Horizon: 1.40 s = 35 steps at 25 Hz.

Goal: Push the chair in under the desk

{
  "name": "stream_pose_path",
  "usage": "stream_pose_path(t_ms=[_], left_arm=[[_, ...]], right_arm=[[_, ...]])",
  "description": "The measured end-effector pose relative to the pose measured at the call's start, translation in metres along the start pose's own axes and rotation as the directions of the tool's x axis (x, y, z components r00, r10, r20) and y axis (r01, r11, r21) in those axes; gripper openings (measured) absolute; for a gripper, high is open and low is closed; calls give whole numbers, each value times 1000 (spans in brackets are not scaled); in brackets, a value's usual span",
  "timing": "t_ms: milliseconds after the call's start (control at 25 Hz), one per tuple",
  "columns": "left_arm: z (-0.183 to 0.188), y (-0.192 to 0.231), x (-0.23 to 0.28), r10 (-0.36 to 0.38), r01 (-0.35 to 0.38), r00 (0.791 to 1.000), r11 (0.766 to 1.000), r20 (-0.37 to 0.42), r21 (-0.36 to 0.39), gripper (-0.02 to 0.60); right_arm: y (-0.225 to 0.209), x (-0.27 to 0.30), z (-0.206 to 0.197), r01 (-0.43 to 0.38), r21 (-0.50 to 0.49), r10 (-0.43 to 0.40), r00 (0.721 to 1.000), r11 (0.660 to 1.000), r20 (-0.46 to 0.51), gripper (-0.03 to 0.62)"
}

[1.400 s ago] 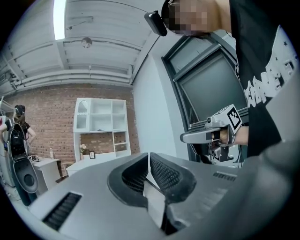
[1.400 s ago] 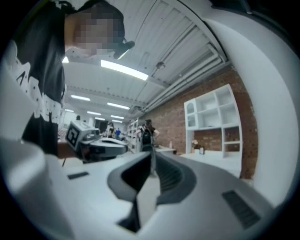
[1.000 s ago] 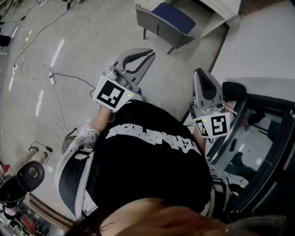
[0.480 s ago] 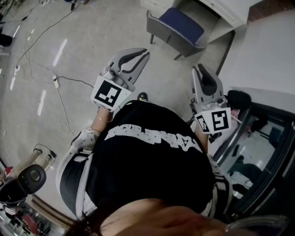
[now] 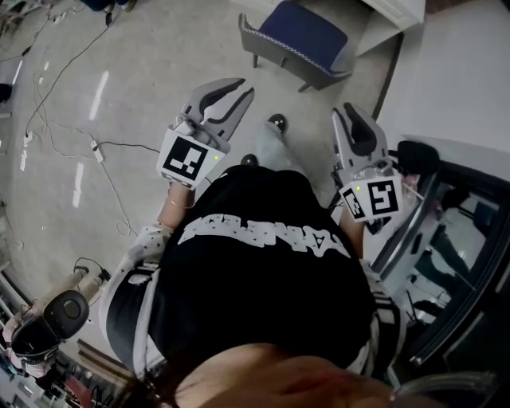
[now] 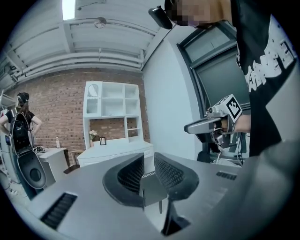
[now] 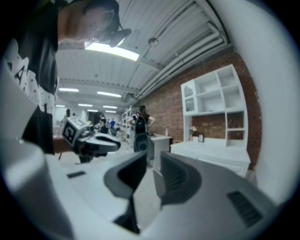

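A chair [image 5: 299, 40] with a blue seat and grey frame stands on the floor ahead of me, beside the corner of a white desk [image 5: 394, 12]. My left gripper [image 5: 243, 88] and right gripper [image 5: 344, 111] are held side by side short of the chair, apart from it. Both have just been opening and stand open, with nothing between their pads. In the left gripper view, the chair's grey back [image 6: 152, 190] shows in the gap of the left gripper [image 6: 149, 164]. In the right gripper view, the right gripper [image 7: 153, 161] points towards the desk [image 7: 211, 152].
Cables [image 5: 88, 143] trail over the floor at the left. A dark glass-fronted frame [image 5: 454, 255] stands close on the right. A white shelf unit [image 6: 112, 110] rises behind the desk against a brick wall. A person [image 6: 21, 126] stands at the far left.
Both grippers have moved forward towards the chair and their jaws have parted from shut to open. A shoe has stepped into view between them.
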State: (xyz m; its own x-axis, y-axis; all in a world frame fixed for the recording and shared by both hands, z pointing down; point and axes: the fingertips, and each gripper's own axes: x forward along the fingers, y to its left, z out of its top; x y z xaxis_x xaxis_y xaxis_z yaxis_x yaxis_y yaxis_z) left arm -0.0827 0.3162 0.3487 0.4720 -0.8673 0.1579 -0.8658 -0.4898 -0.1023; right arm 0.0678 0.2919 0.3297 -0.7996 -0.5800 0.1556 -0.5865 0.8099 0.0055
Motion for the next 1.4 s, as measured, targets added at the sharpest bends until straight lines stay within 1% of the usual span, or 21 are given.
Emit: stream_pose_path(t_ms=[80, 240, 440, 560, 680, 760, 840, 920, 1040, 1160, 1240, 1320, 1400], left_arm=[[-7, 8, 9, 0, 0, 1000, 1000, -22, 31, 101], [-20, 31, 28, 6, -3, 997, 999, -79, 46, 120], [-31, 50, 64, -35, 41, 993, 997, -112, 59, 129], [-47, 59, 85, -60, 71, 986, 995, -159, 65, 141], [-64, 68, 105, -82, 95, 975, 994, -205, 51, 177], [-71, 71, 117, -103, 116, 970, 992, -221, 48, 184], [-80, 72, 129, -123, 141, 959, 988, -254, 56, 192], [-91, 74, 140, -137, 166, 941, 983, -308, 72, 203], [-114, 73, 156, -137, 207, 902, 969, -410, 132, 215], [-135, 68, 167, -133, 272, 859, 937, -494, 220, 224], [-148, 65, 174, -137, 317, 831, 913, -540, 257, 230], [-159, 63, 183, -144, 354, 805, 895, -576, 270, 233], [-169, 62, 191, -158, 381, 785, 886, -599, 264, 244]], right_arm=[[-13, 9, -6, 7, 13, -7, 1000, 1000, -6, 95], [-32, 37, -15, -3, 6, 4, 999, 1000, -38, 106], [-54, 63, -27, 6, 20, -5, 998, 1000, -69, 115], [-61, 79, -43, -8, 27, 11, 992, 1000, -123, 125], [-69, 93, -65, -18, 32, 24, 981, 999, -192, 144], [-77, 100, -78, -11, 41, 21, 973, 999, -229, 146], [-85, 104, -90, -2, 49, 15, 966, 999, -259, 149], [-92, 108, -100, -1, 53, 16, 960, 999, -280, 155], [-100, 112, -114, 0, 58, 18, 949, 998, -315, 169], [-105, 114, -130, -16, 57, 35, 932, 998, -362, 185], [-107, 115, -142, -29, 61, 50, 919, 998, -391, 197], [-112, 115, -156, -39, 57, 59, 905, 998, -420, 204], [-115, 116, -169, -49, 46, 64, 894, 998, -444, 206]])
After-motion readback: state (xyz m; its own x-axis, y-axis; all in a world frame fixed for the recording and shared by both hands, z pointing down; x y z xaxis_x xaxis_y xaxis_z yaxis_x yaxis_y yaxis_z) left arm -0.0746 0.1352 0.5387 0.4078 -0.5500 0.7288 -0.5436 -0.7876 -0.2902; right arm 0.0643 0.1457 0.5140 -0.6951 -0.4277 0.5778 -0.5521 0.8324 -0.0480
